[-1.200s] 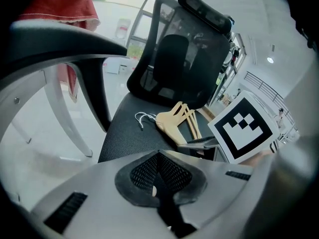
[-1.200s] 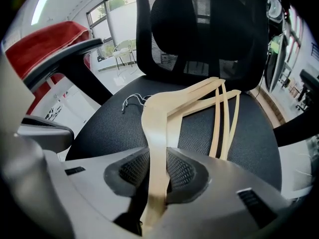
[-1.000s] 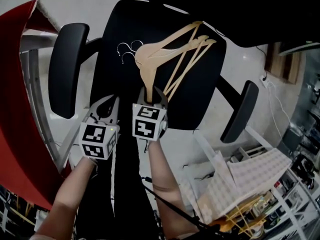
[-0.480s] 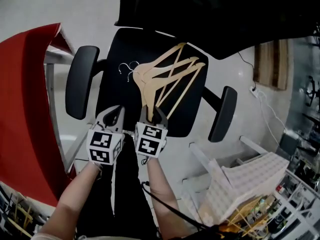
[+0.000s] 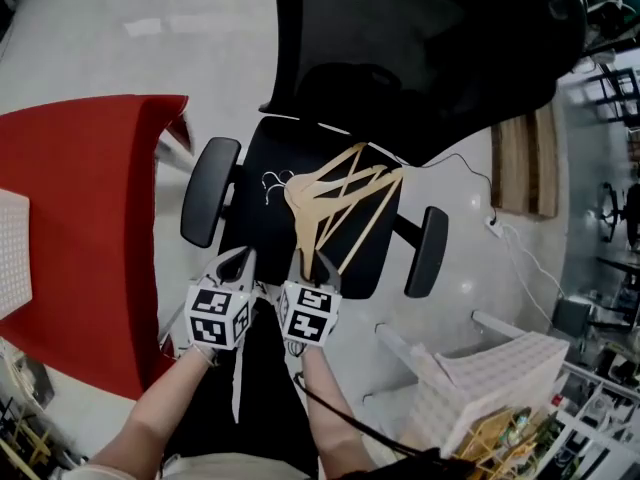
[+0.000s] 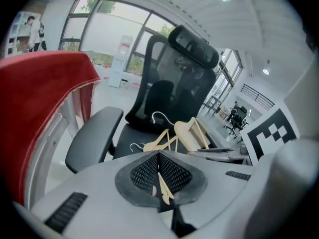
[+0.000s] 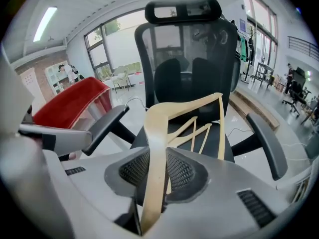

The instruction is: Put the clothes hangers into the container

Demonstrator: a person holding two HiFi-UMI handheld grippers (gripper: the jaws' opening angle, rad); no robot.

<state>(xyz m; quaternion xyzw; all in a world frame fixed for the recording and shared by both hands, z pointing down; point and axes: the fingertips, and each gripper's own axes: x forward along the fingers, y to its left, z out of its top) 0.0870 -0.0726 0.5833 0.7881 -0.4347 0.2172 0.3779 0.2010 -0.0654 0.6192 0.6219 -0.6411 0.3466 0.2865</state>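
Note:
Several pale wooden hangers (image 5: pixel 345 190) with wire hooks (image 5: pixel 275 180) lie in a heap on the black seat (image 5: pixel 255 223) of an office chair. My right gripper (image 5: pixel 312 260) is shut on the near arm of one hanger (image 7: pixel 159 133), which slants up out of the jaws above the other hangers (image 7: pixel 199 131). The left gripper (image 5: pixel 240 258) hangs just to its left over the seat's front edge, shut with nothing held. In the left gripper view my left gripper (image 6: pixel 158 156) points at the heap (image 6: pixel 164 141), and the held hanger (image 6: pixel 194 133) rises at the right.
The chair has two black armrests (image 5: pixel 205 193) (image 5: pixel 425 253) and a tall mesh back (image 5: pixel 420 58). A red cloth covers a table (image 5: pixel 90 228) at the left. A white perforated basket (image 5: pixel 490 378) stands on the floor at the lower right, next to cluttered shelves.
Both grippers have risen from the seat and the chair now looks smaller and farther below. The right gripper has kept its hold on the hanger and lifted its near end.

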